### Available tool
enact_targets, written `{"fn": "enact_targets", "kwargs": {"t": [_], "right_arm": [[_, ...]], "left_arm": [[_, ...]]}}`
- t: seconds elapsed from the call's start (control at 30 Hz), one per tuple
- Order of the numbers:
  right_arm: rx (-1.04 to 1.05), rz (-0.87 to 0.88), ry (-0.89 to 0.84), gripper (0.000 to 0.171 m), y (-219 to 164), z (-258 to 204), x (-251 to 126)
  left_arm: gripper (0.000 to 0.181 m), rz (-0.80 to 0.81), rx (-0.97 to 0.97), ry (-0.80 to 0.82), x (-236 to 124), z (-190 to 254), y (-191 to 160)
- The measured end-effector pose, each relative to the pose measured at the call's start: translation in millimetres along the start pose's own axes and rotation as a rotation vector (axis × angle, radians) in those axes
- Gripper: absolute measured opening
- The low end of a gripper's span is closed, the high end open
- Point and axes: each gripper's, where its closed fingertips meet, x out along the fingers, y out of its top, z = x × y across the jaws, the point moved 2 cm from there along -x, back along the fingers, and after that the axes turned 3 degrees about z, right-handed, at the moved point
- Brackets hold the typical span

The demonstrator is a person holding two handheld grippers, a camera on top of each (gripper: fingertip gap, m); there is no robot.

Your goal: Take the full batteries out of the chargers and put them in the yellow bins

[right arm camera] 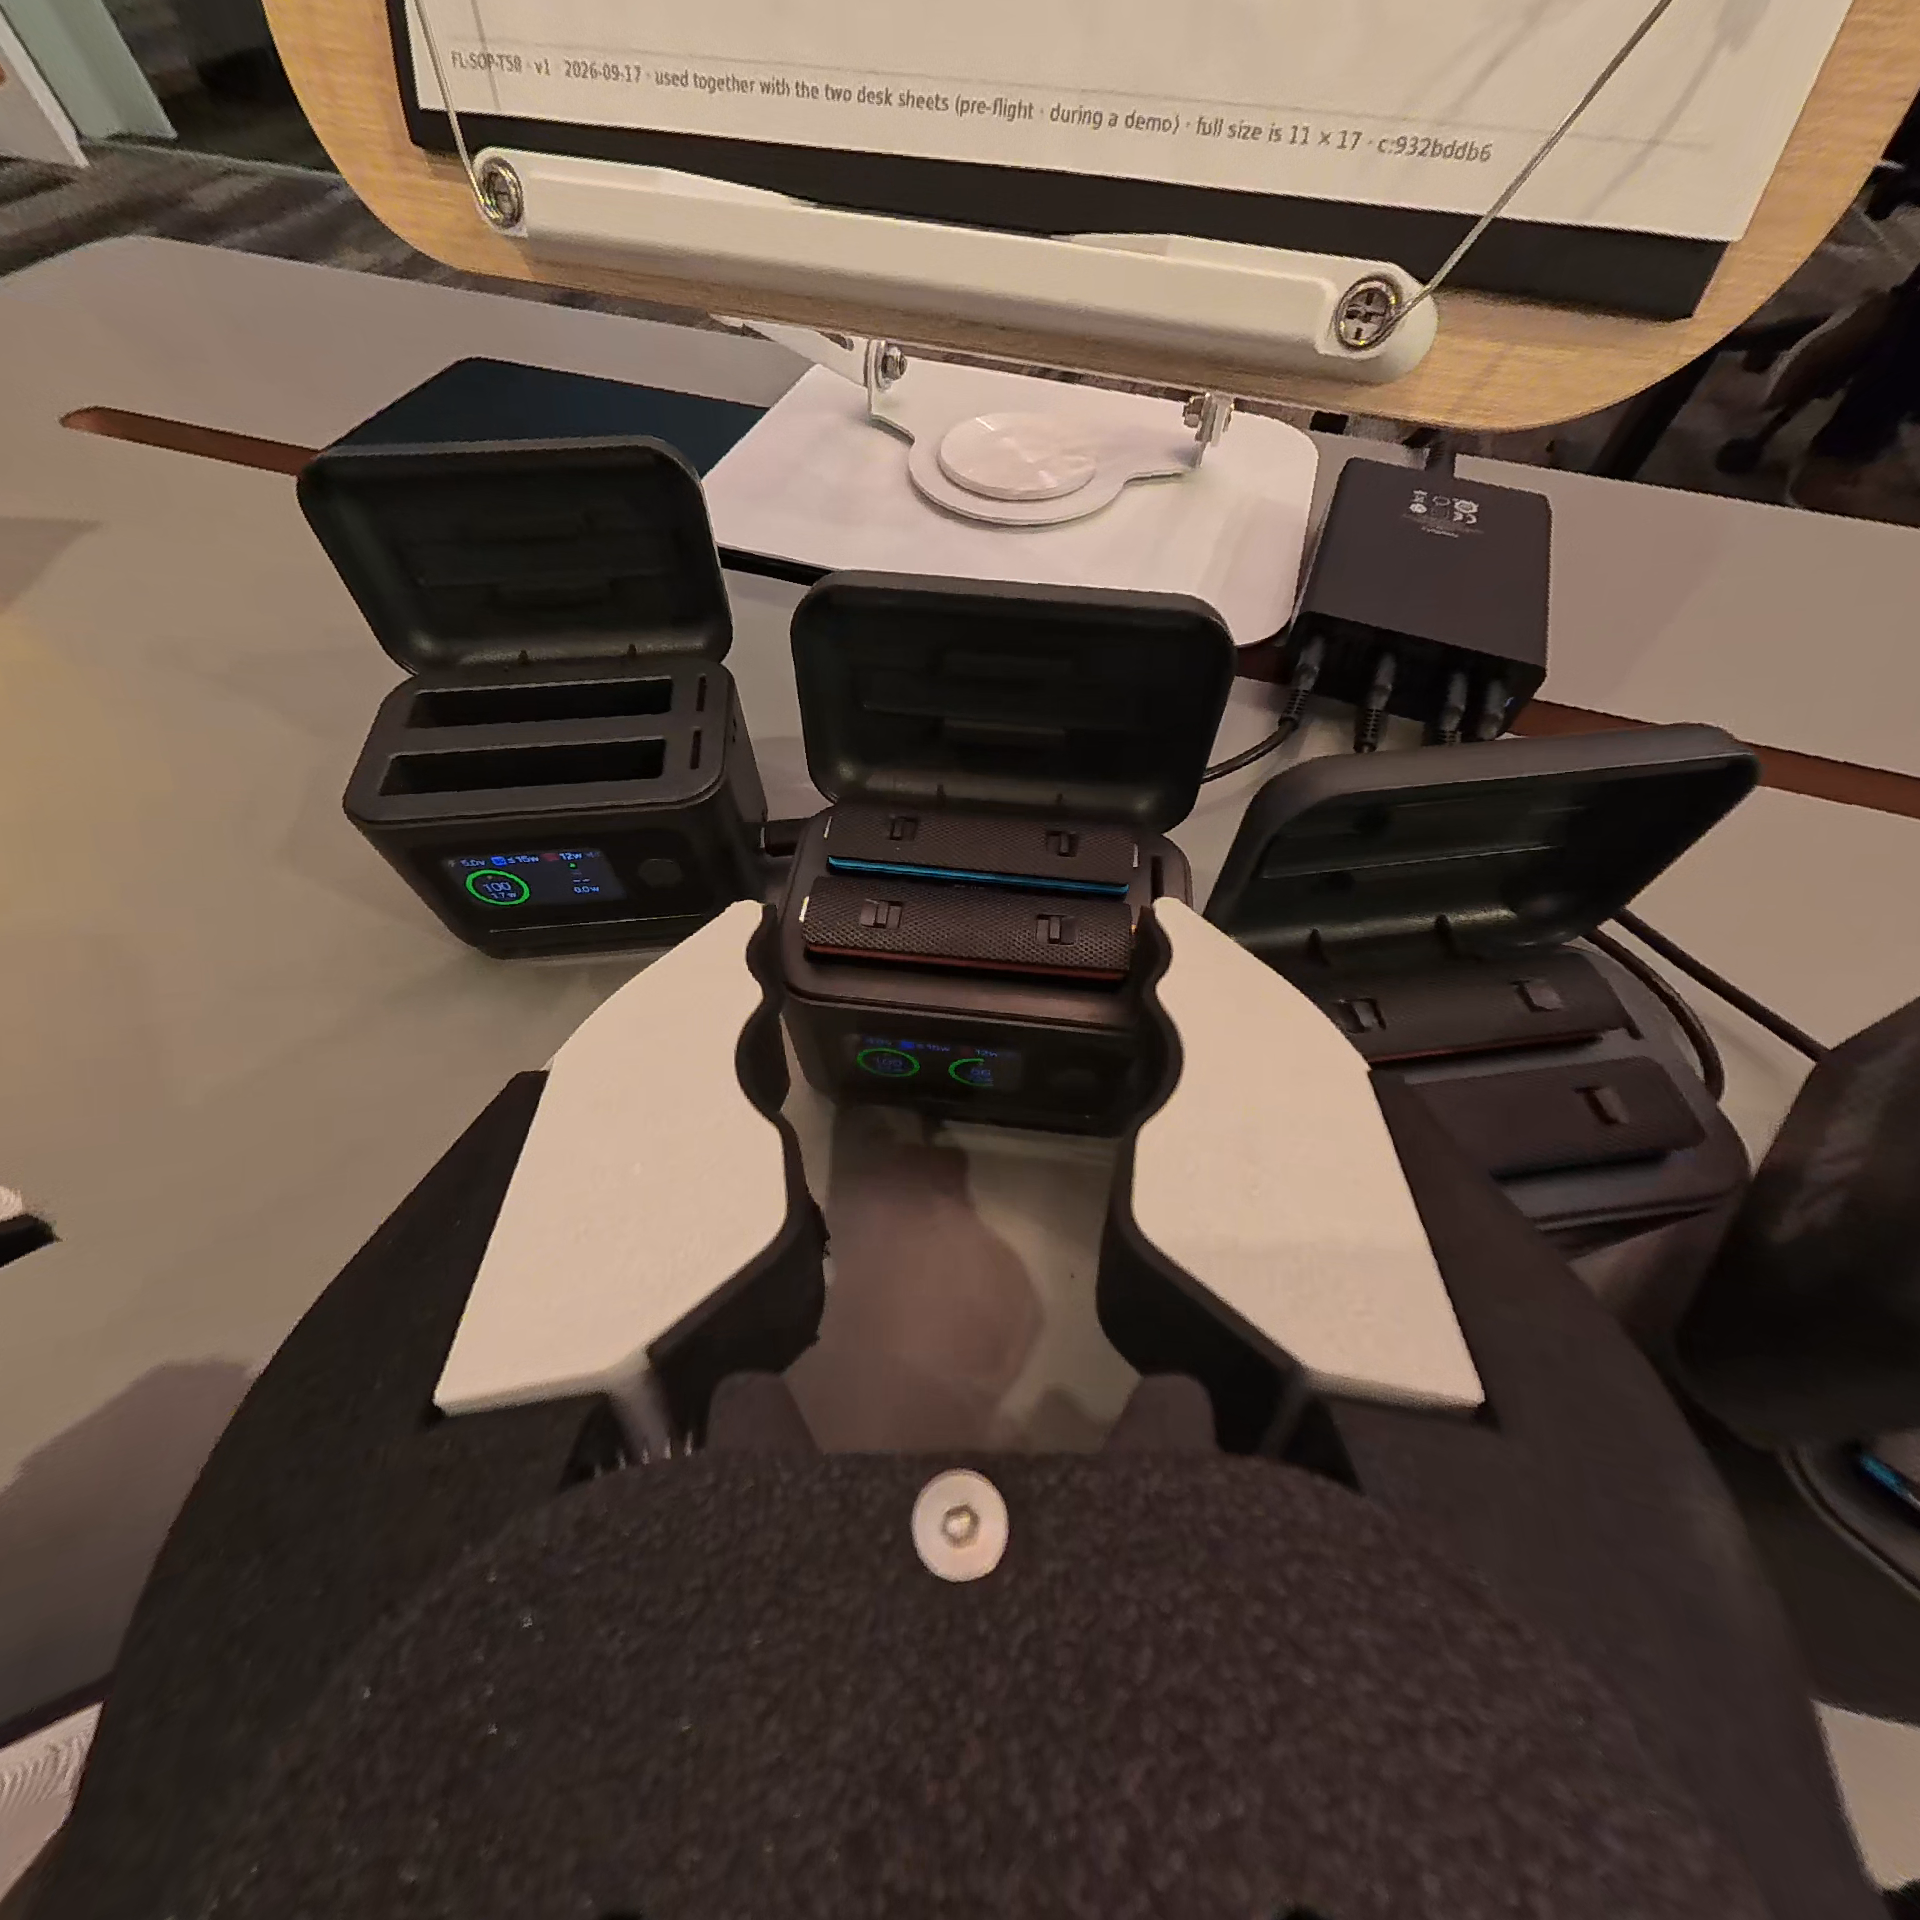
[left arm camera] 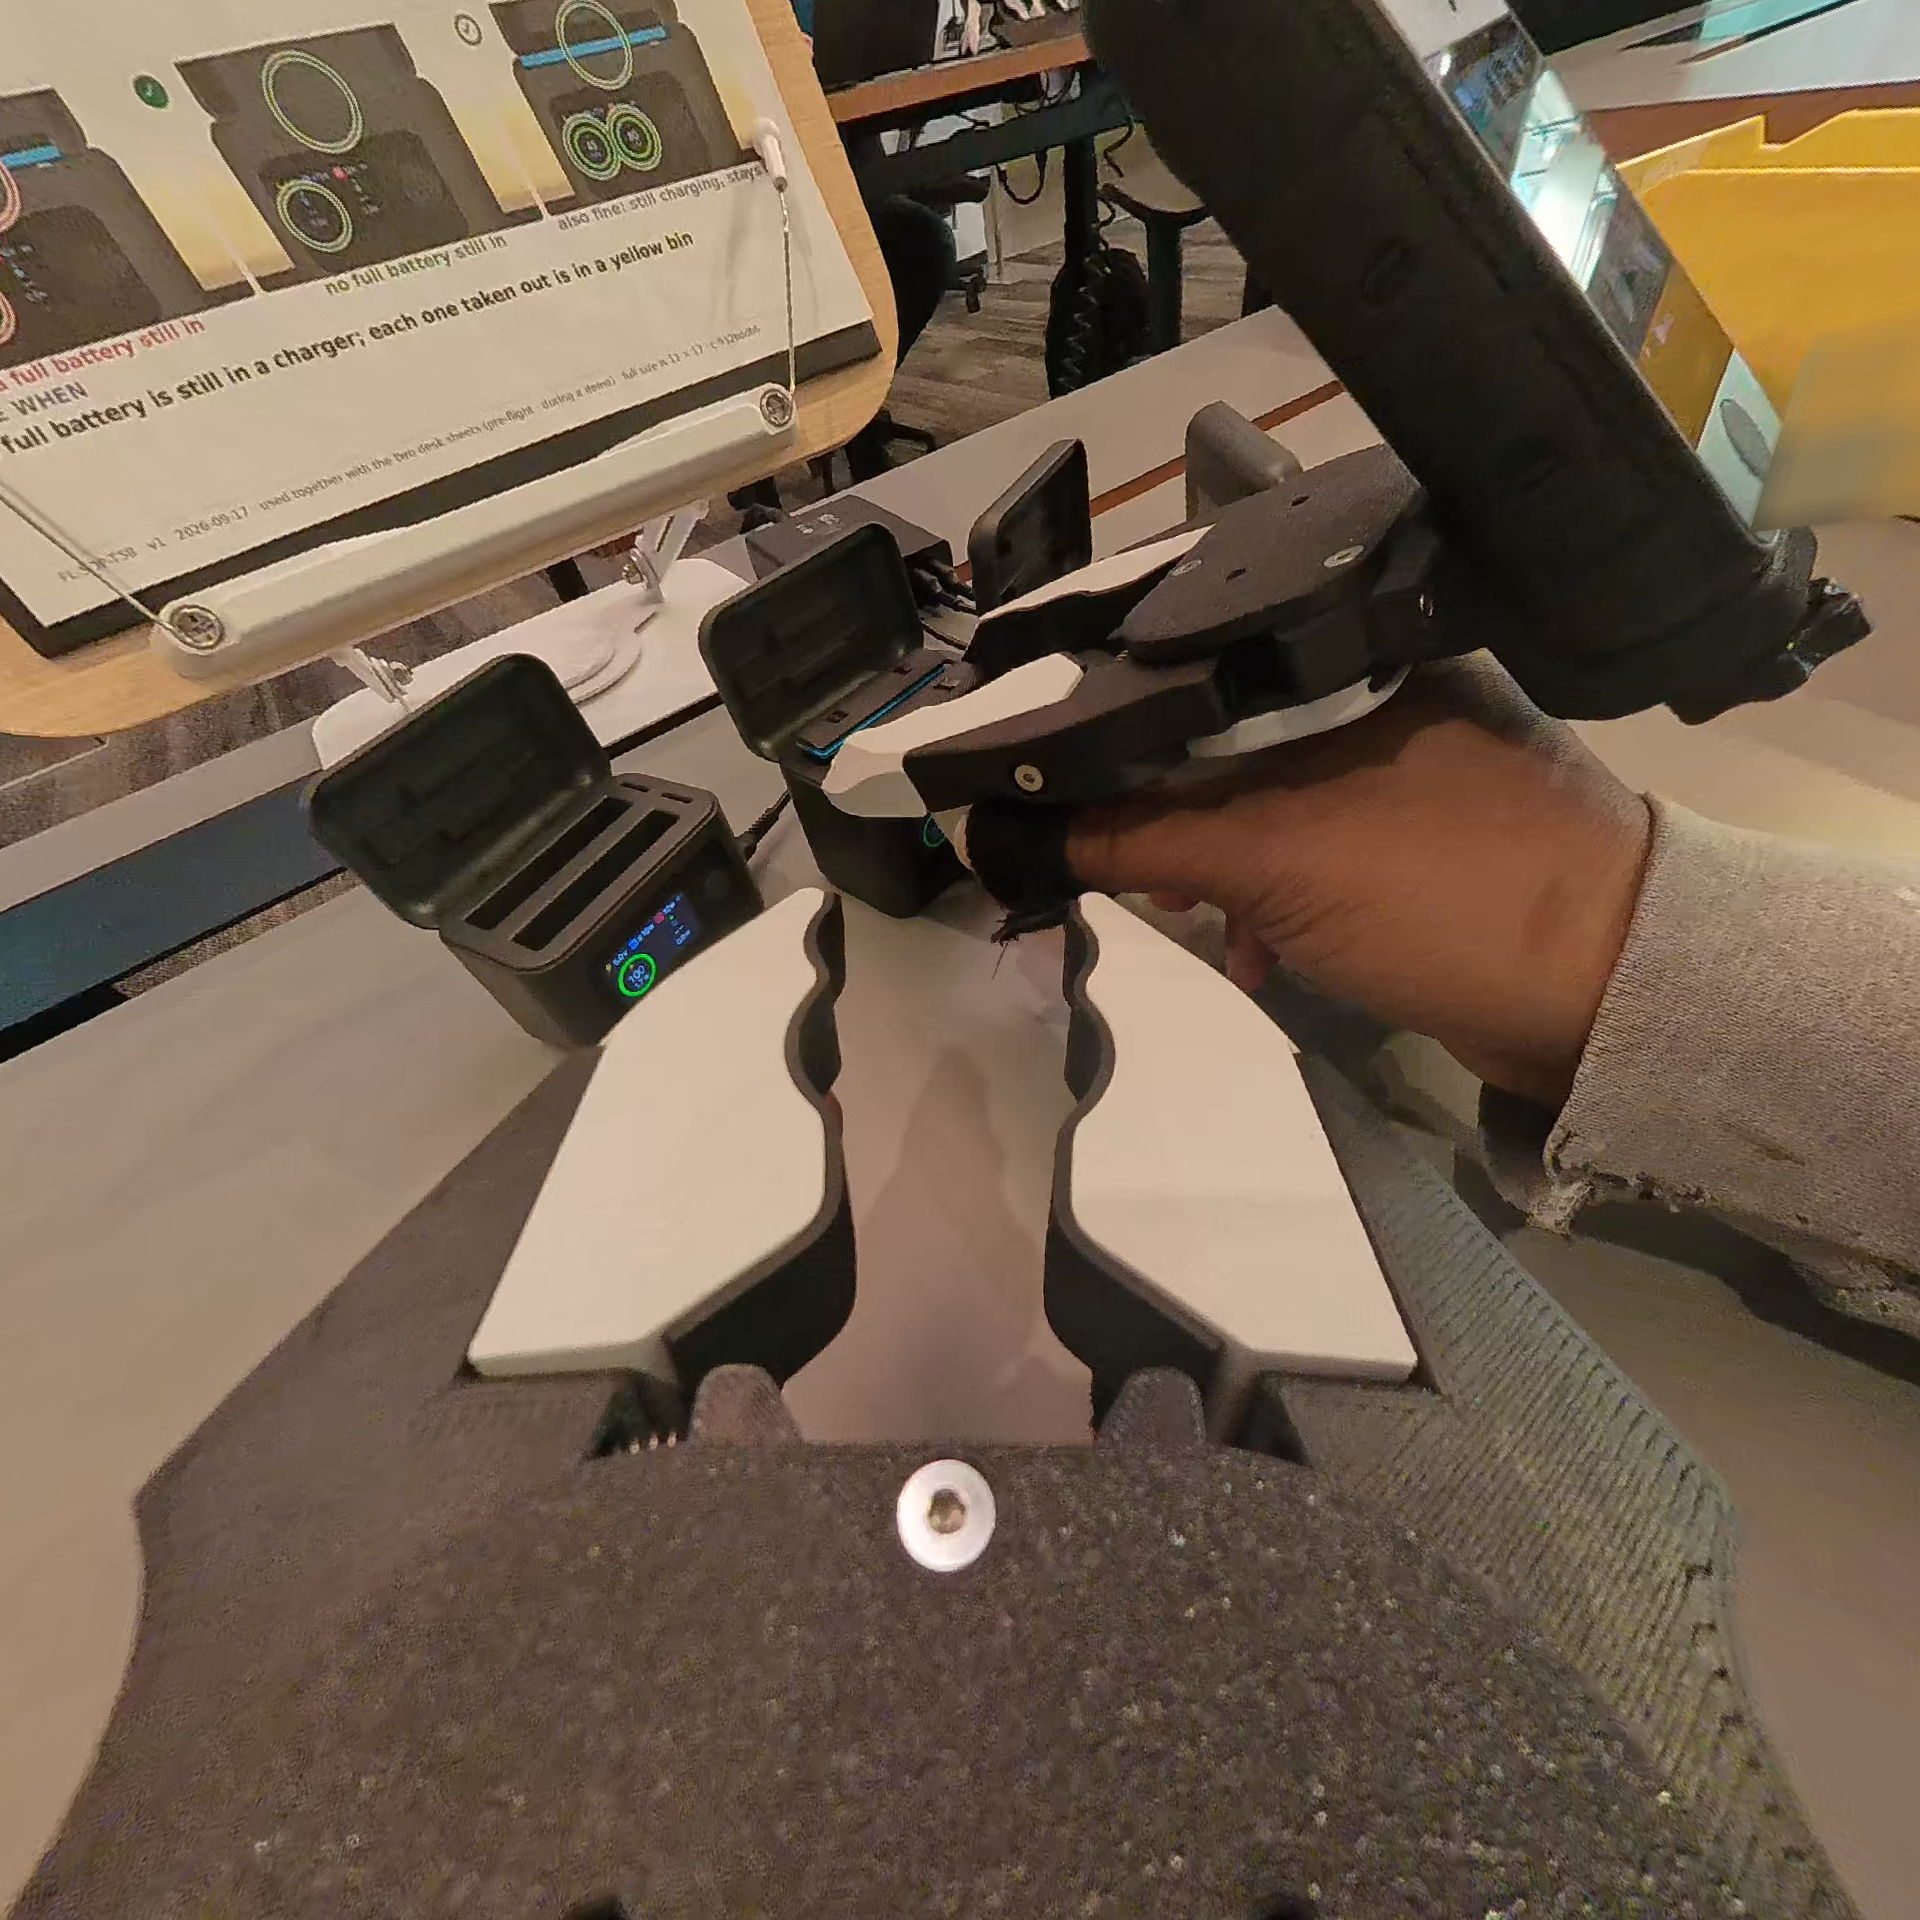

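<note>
Three black chargers stand open on the grey table. The left charger (right arm camera: 540,821) has two empty slots and a lit screen with a green ring; it also shows in the left wrist view (left arm camera: 582,894). The middle charger (right arm camera: 966,1070) holds a rear battery with a blue stripe (right arm camera: 977,847) and a front battery with a red stripe (right arm camera: 966,930). My right gripper (right arm camera: 961,925) is open, with a fingertip just outside each end of the front battery. The right charger (right arm camera: 1538,1039) also holds batteries. My left gripper (left arm camera: 945,925) is open and empty, low over the table just in front of the right gripper (left arm camera: 904,707). A yellow bin (left arm camera: 1787,260) is at the far right.
A wooden instruction board (right arm camera: 1039,260) on a white stand (right arm camera: 1018,468) hangs over the chargers from behind. A black power hub (right arm camera: 1423,592) with cables sits behind the right charger. A hand and grey sleeve (left arm camera: 1455,914) hold the right gripper. A dark rounded object (right arm camera: 1818,1226) is at the right edge.
</note>
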Motion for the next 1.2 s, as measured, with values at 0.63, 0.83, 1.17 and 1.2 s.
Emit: {"fn": "enact_targets", "kwargs": {"t": [0.63, 0.83, 1.17, 1.2], "right_arm": [[-0.002, -0.153, 0.358, 0.058, -4, 2, -27], [-0.074, -0.168, 0.443, 0.058, -7, -3, -34], [-0.100, -0.133, 0.538, 0.056, -8, -7, -40], [-0.060, -0.123, 0.551, 0.055, -5, -6, -41]], "left_arm": [[0.040, -0.039, 0.007, -0.013, 3, -3, -7], [0.044, -0.119, 0.041, -0.023, 14, 1, -23], [0.044, -0.164, 0.070, -0.011, 19, 1, -34], [0.044, -0.167, 0.071, -0.011, 20, 1, -34]]}}
